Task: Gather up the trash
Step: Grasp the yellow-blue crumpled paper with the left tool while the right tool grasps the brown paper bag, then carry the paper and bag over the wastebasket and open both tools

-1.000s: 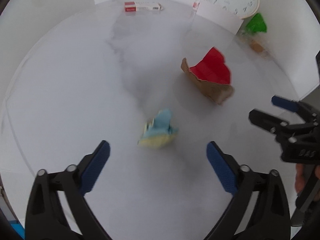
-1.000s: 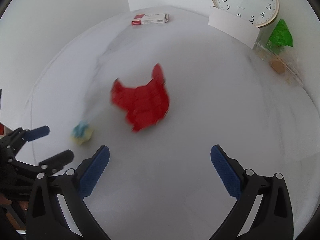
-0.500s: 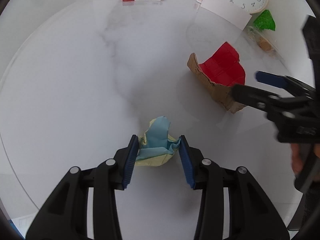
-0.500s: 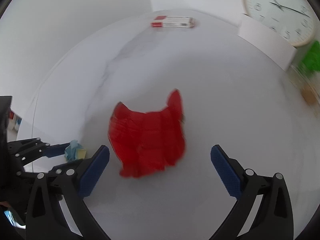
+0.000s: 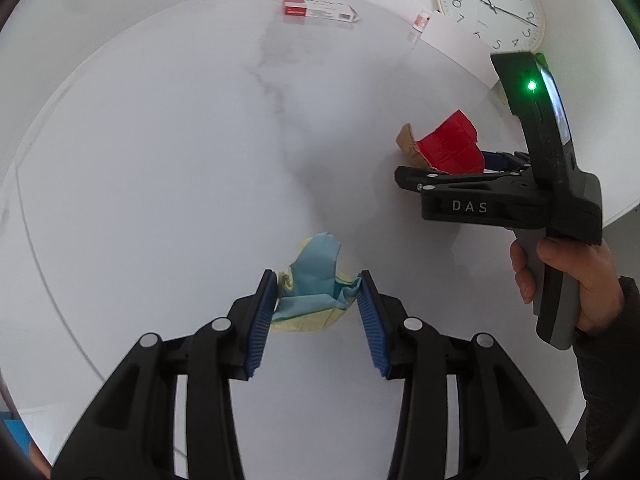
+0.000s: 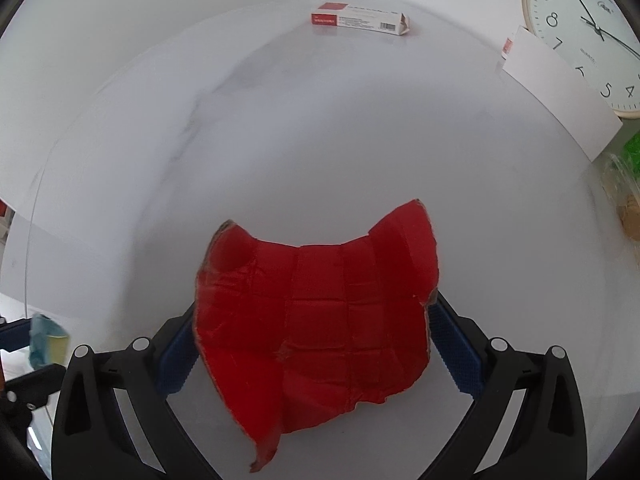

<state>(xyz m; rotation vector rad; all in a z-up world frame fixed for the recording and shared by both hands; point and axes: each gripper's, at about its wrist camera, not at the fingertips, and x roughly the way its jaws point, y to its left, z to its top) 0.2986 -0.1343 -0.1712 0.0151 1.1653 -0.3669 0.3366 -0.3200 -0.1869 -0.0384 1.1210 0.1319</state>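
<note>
On the white marbled counter [image 6: 320, 140] we see a red-and-white carton [image 6: 360, 20] lying flat at the far edge. To the right, we note a round wall clock [image 6: 588, 32] with a cream rim leaning against the wall, its lower part hidden behind a white card [image 6: 560, 96] that stands in front of it. A small vial with a red label [image 5: 418, 24] stands just beside the card's left end. A green object [image 6: 634, 152] sits at the right margin, too blurred to identify.
</note>
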